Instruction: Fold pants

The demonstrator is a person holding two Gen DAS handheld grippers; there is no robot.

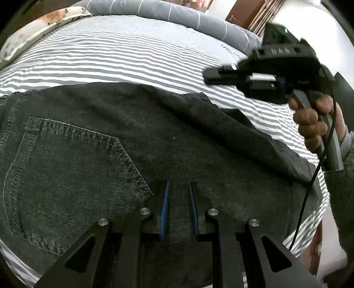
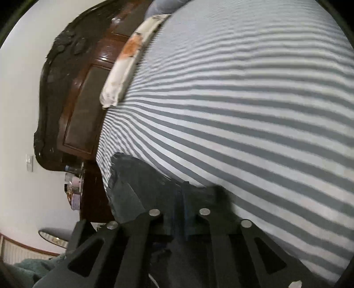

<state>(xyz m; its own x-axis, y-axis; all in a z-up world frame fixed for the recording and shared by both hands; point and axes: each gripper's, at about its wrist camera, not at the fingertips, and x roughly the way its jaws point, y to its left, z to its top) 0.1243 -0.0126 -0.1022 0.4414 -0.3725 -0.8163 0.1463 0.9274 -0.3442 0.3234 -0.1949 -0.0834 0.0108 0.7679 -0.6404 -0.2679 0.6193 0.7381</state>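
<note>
Pants of dark grey denim (image 1: pixel 93 168) look heavy and limp; left tool (image 1: pixel 178 208) barely parted, empty; right tool (image 2: pixel 183 212) seemingly pinches their edge.

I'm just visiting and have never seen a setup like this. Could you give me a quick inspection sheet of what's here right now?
Surface: a bed with a grey and white striped sheet.
Job's things: dark grey jeans lie on the sheet, back pocket facing up.
Clutter: a patterned pillow and a grey blanket at the far edge of the bed.
Grippers: left gripper over the jeans, jaws narrowly apart, denim between them, hold unclear; right gripper, held by a hand, jaws nearly together, blurred, hold unclear.
Cables: a black cable hangs from the right gripper's handle.
Surroundings: dark wooden headboard, white wall, wooden door.
</note>
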